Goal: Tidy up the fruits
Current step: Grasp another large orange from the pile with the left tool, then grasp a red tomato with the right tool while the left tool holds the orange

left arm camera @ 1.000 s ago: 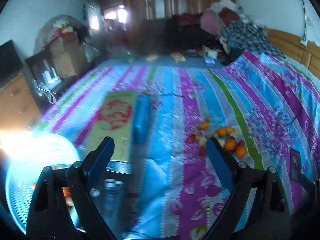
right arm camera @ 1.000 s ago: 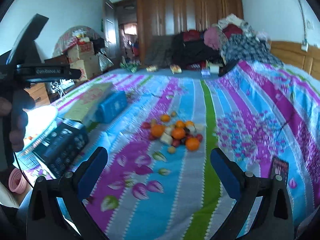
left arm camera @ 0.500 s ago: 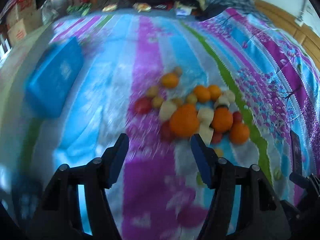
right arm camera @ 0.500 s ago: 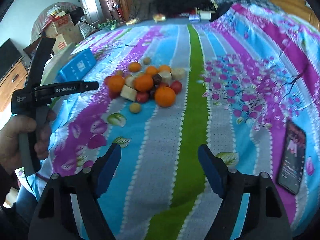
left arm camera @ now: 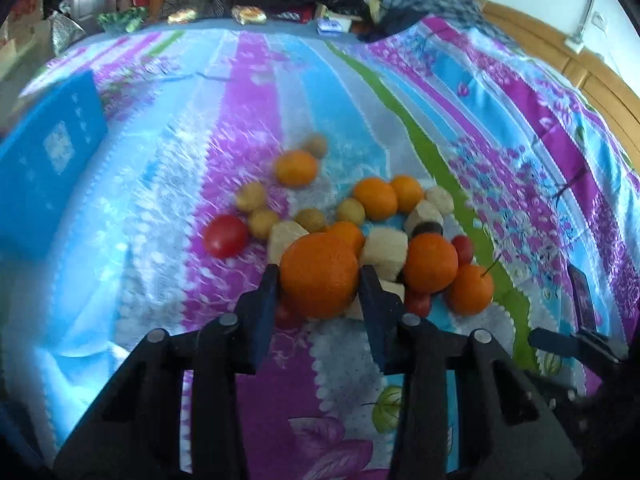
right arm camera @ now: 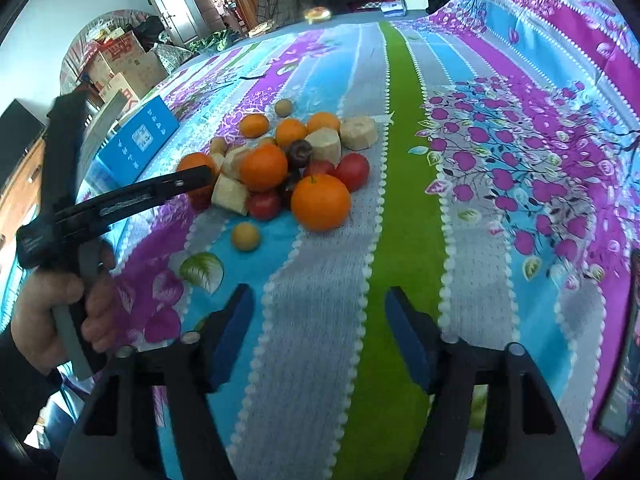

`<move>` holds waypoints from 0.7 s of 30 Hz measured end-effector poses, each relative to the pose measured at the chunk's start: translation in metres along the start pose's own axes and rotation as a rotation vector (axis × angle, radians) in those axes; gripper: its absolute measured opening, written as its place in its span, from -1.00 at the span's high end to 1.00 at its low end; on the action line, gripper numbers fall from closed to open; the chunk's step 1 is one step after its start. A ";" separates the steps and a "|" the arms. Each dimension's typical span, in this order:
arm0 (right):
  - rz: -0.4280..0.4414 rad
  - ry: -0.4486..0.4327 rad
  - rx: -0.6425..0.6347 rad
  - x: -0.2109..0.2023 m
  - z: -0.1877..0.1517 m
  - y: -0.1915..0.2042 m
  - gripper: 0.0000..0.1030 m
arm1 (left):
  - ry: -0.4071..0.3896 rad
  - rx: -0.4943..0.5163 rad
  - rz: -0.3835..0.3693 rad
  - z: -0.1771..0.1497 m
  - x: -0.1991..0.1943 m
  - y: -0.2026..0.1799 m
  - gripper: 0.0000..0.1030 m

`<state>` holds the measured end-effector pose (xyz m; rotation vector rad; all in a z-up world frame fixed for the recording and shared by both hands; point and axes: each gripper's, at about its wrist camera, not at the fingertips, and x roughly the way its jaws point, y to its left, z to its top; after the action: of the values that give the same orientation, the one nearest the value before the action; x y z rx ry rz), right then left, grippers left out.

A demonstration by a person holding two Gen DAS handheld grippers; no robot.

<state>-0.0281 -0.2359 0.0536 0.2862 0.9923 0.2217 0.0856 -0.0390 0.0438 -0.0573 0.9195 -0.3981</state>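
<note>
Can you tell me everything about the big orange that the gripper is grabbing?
The big orange is round, bright orange, with dimpled, slightly shiny peel. It sits at the near edge of the fruit pile on the striped floral bedspread. The left gripper has a blue finger on each side of it, and its jaws are closing on it. Pale cut chunks and a smaller orange lie right behind it, and a small red fruit peeks out beneath.
</note>
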 end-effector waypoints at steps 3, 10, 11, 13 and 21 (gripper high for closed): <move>0.037 -0.027 0.041 0.004 0.019 -0.017 -0.32 | -0.021 -0.010 0.003 0.002 -0.014 0.005 0.22; 0.146 -0.018 0.261 0.040 0.074 -0.070 0.29 | -0.024 -0.031 -0.006 0.004 -0.027 0.010 0.22; 0.168 0.005 0.286 0.048 0.079 -0.073 0.29 | -0.020 -0.028 -0.001 0.004 -0.025 0.009 0.22; 0.204 0.055 0.338 0.064 0.087 -0.078 0.30 | -0.002 -0.026 -0.003 0.004 -0.022 0.007 0.22; 0.153 0.144 0.304 0.088 0.091 -0.063 0.30 | 0.020 -0.022 -0.008 -0.001 -0.014 0.002 0.22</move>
<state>0.0987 -0.2797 0.0100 0.6324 1.1488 0.2323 0.0775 -0.0314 0.0535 -0.0778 0.9439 -0.3968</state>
